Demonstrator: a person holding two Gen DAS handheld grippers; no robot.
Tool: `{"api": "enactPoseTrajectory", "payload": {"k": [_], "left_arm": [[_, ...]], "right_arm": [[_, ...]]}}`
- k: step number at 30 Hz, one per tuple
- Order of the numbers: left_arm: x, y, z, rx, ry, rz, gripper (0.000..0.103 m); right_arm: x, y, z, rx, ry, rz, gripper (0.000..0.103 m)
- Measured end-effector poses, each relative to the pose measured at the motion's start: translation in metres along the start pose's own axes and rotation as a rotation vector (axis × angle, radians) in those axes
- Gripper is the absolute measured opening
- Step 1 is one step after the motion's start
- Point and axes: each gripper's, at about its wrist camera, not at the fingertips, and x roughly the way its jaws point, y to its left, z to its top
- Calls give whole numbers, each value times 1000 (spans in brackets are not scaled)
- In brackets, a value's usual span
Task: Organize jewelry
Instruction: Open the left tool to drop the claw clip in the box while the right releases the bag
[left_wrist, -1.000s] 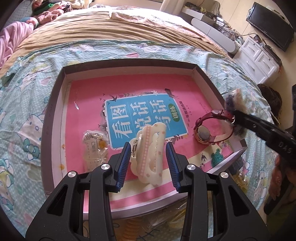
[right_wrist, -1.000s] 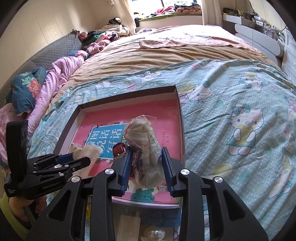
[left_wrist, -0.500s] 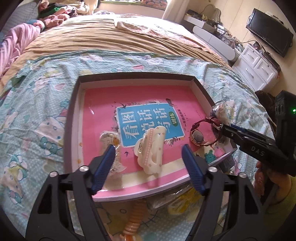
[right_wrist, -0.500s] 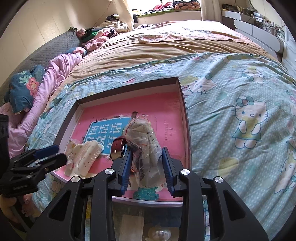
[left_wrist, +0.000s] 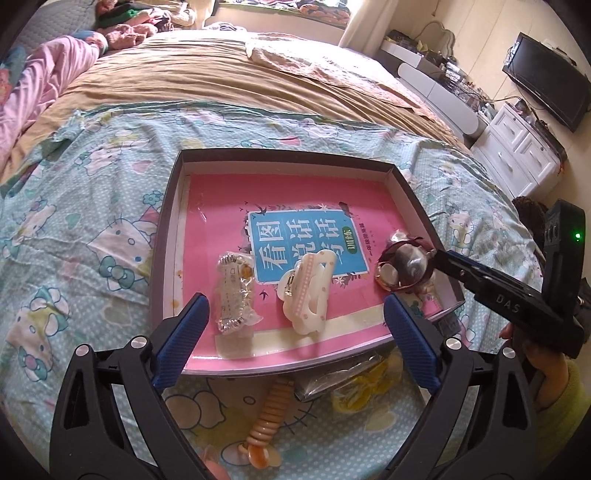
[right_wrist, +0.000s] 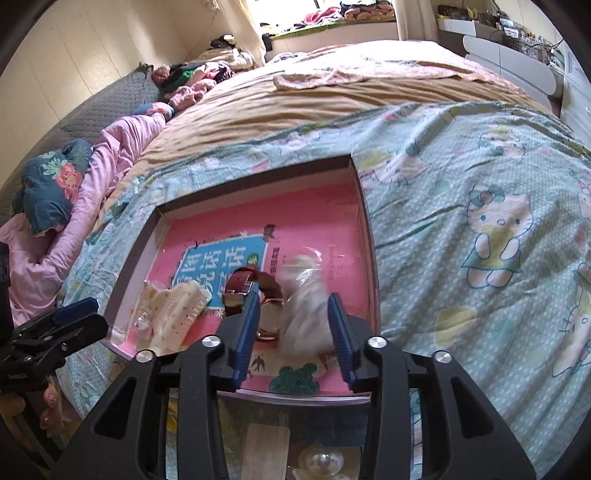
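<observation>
Hair claw (left_wrist: 306, 291) between spread left tongs (left_wrist: 295, 339)

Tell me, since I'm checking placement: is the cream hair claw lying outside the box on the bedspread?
No, the cream hair claw lies inside the box, on the pink book cover beside a bagged bracelet.

A teal cartoon-cat bedsheet (left_wrist: 92, 236) covers the near end of the bed, with a tan blanket (left_wrist: 229, 70) spread beyond it. Off to the left, a pink duvet (right_wrist: 122, 147) lies bunched beside a blue floral pillow (right_wrist: 51, 177), and clothes (right_wrist: 199, 79) are heaped by the window. On the right, a white drawer unit (left_wrist: 517, 155) stands under a black television (left_wrist: 546, 96).
</observation>
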Motion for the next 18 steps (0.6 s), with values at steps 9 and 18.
{"api": "enactPoseTrajectory", "payload": {"k": [9, 18], "left_arm": [[-12, 0, -2, -8, -21, -2, 89], [-27, -1, -1, -2, -52, -3, 89]], "right_arm": [[-18, 0, 4, 23, -47, 23, 61], [-38, 8, 8, 3, -98, 31, 74]]}}
